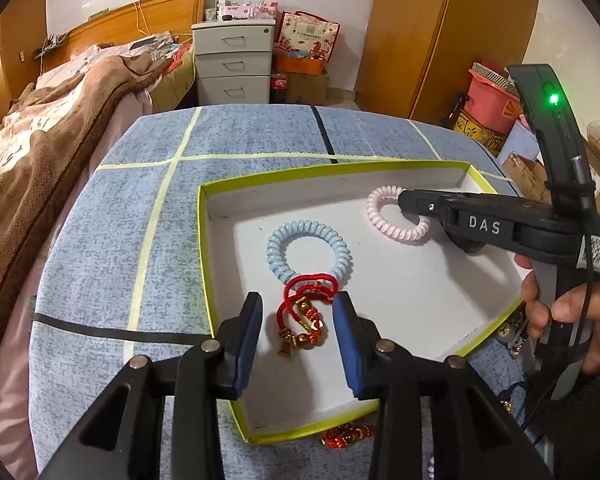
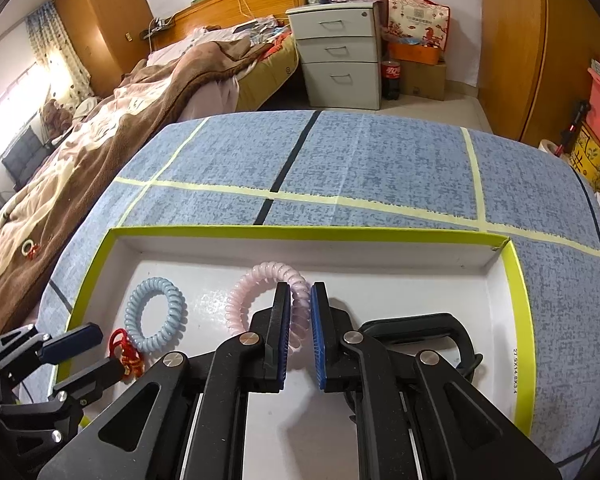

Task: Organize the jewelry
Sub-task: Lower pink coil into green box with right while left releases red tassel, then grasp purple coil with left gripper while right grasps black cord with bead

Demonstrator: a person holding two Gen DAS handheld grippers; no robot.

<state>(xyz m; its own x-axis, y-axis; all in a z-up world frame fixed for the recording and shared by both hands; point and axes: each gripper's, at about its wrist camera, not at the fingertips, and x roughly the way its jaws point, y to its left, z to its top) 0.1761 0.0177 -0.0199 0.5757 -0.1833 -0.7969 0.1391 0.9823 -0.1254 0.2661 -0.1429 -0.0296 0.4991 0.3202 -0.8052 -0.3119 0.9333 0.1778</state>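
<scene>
Left claw point(image 1: 296, 300) point(image 2: 100, 350): spread wide, gripping nothing, low over the near part of the box point(image 1: 205, 248) point(image 2: 300, 232). Right under the gap, a red bracelet point(image 1: 306, 316) point(image 2: 128, 356) with gold beads, flat on the white floor of the box, between the two blue pads point(image 1: 246, 344) but touching neither. Just past the red bracelet and touching its far loop, a blue coil band point(image 1: 276, 240) point(image 2: 156, 283), also flat in the box.

Right claw point(image 2: 300, 285) point(image 1: 408, 200): pads nearly together, set on each side of the near-right part of a pink coil band point(image 2: 240, 300) point(image 1: 380, 196). Coil filling the thin gap between the pads; cannot tell whether squeezed tight or only close. Pink band down on the box floor, toward the far side, well apart from the blue one. Behind the right claw, a hand point(image 1: 560, 312) wrapped round the black handle.

Box: white inside, yellow-green rim, low walls, open on top, resting on the surface point(image 1: 100, 240) point(image 2: 380, 152). Surface: blue and speckled, crossed by pale tape lines and a black line. Outside the box, by its near edge, more red and gold beads point(image 1: 344, 436) on the surface, partly hidden by the left claw.

Farther off: a bed point(image 1: 40, 140) with a brown blanket to the left, a white drawer unit point(image 1: 232, 64) beyond, a wooden wardrobe point(image 1: 440, 20) to the right.
</scene>
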